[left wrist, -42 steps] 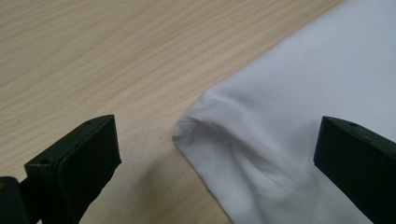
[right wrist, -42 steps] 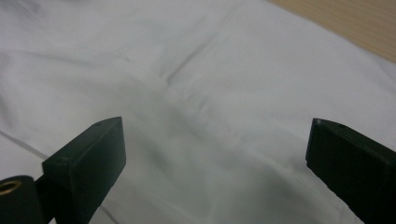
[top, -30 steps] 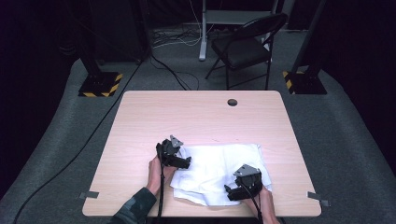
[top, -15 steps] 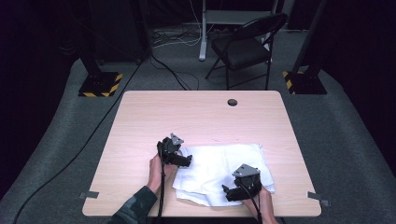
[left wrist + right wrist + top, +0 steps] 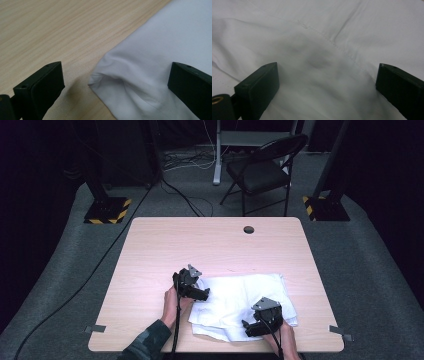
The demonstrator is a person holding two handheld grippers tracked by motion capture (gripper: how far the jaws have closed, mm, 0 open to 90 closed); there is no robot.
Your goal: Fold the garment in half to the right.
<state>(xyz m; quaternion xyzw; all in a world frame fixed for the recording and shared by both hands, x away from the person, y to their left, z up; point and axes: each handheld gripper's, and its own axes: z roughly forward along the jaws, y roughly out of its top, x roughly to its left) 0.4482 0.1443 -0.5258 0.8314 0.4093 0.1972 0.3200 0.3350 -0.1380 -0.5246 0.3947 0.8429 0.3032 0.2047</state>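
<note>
Right gripper (image 5: pixel 248 327) slid left over white cloth (image 5: pixel 240 300), table (image 5: pixel 210 245).

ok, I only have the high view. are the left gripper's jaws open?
Observer: Yes. In the left gripper view the left gripper has its jaws wide apart, astride a folded corner of the white cloth.
Operator: Touching the cloth?
Observer: I cannot tell. One jaw is over bare table, the other over cloth.
Operator: And the right one?
Observer: The right gripper is open too, low over the cloth, and a stitched seam runs across between its jaws.
</note>
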